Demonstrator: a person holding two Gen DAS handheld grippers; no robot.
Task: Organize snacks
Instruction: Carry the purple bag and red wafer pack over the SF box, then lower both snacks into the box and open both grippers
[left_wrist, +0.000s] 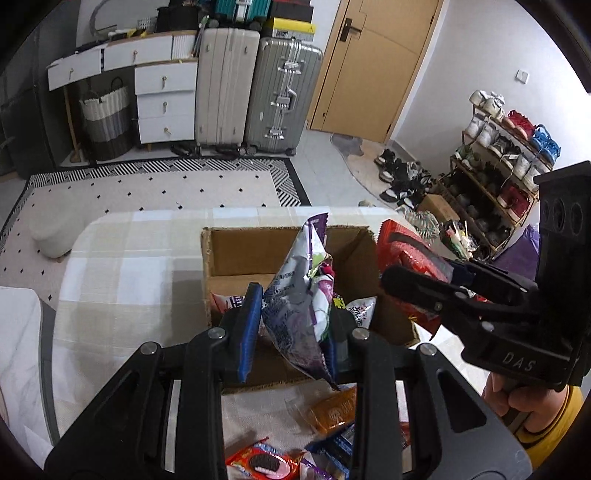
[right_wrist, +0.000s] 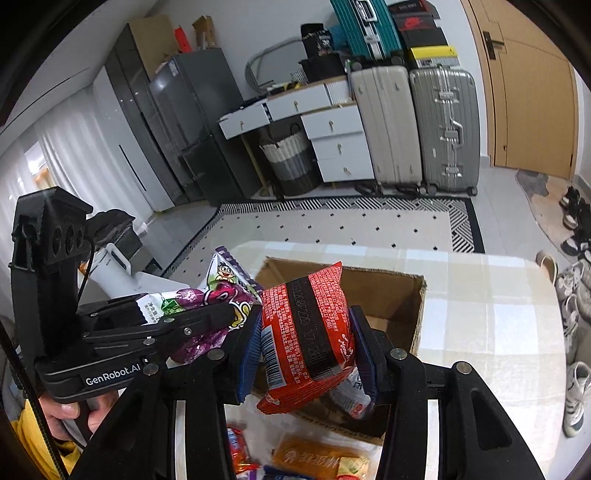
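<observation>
My left gripper (left_wrist: 291, 328) is shut on a purple and white snack bag (left_wrist: 299, 295) and holds it over the open cardboard box (left_wrist: 240, 254). My right gripper (right_wrist: 306, 350) is shut on a red snack packet (right_wrist: 306, 332) and holds it over the same box (right_wrist: 391, 291). The right gripper also shows in the left wrist view (left_wrist: 410, 284), at the box's right side with the red packet (left_wrist: 402, 247). The left gripper shows in the right wrist view (right_wrist: 225, 314) with the purple bag (right_wrist: 218, 295). A few packets lie inside the box (left_wrist: 360, 308).
The box stands on a checked tablecloth (left_wrist: 129, 277). Loose snacks lie in front of the box: an orange packet (left_wrist: 332, 410), an Oreo pack (left_wrist: 262, 463), an orange packet (right_wrist: 314, 458). Beyond the table are a rug, suitcases (left_wrist: 255, 92), drawers and a shoe rack (left_wrist: 498, 166).
</observation>
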